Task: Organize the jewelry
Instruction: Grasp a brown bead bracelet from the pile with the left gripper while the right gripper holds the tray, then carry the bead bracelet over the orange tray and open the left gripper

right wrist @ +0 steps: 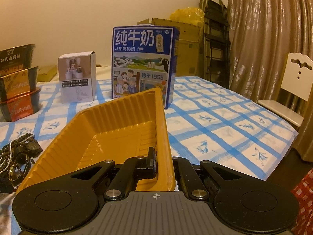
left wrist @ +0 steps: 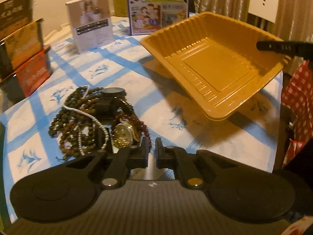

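A pile of jewelry [left wrist: 95, 117], with bead necklaces, a silver chain, a gold watch [left wrist: 123, 135] and a black watch, lies on the blue checked tablecloth. My left gripper [left wrist: 152, 146] hovers just in front of the pile, jaws nearly together and empty. An orange plastic tray [left wrist: 215, 68] is tilted above the table to the right. My right gripper [right wrist: 163, 160] is shut on the tray's rim [right wrist: 162, 137], one finger inside the tray. The right gripper's finger shows at the tray's far edge in the left wrist view [left wrist: 281, 48]. The pile shows at the left in the right wrist view [right wrist: 17, 156].
A blue milk carton [right wrist: 144, 64], a small white box [right wrist: 78, 76] and stacked dark food bowls [right wrist: 17, 82] stand at the table's back. A white chair [right wrist: 293, 90] and curtain stand at the right. A red checked bag [left wrist: 299, 98] hangs by the right edge.
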A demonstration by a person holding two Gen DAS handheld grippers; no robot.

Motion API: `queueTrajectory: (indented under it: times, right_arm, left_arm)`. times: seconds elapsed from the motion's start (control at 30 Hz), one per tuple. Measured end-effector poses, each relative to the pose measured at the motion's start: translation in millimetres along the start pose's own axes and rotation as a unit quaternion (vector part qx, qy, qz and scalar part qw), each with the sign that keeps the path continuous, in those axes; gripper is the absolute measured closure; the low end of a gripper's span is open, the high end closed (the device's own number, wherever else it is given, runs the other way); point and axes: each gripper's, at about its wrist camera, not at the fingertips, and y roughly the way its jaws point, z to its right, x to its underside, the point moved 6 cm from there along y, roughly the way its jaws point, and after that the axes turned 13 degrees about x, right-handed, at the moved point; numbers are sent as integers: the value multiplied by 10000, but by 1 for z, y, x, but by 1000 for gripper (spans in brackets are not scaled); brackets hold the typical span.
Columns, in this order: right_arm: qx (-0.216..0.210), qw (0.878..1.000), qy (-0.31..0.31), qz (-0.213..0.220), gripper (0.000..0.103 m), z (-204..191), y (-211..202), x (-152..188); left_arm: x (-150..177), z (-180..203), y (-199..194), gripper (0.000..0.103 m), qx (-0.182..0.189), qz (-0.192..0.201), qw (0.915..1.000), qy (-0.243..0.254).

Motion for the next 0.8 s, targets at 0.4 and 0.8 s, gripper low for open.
queueTrajectory:
  times: [0.4,0.8]
  right_arm:
    - [-162,9998,113,-24,100,6,3,8]
    - [-298,9995,61,69,100,4,1,4]
  left_arm:
    - [1,-11,22,98,-227,-161,9992,-302]
    - [-28,-13,-23,99,-314,387,9976,-486]
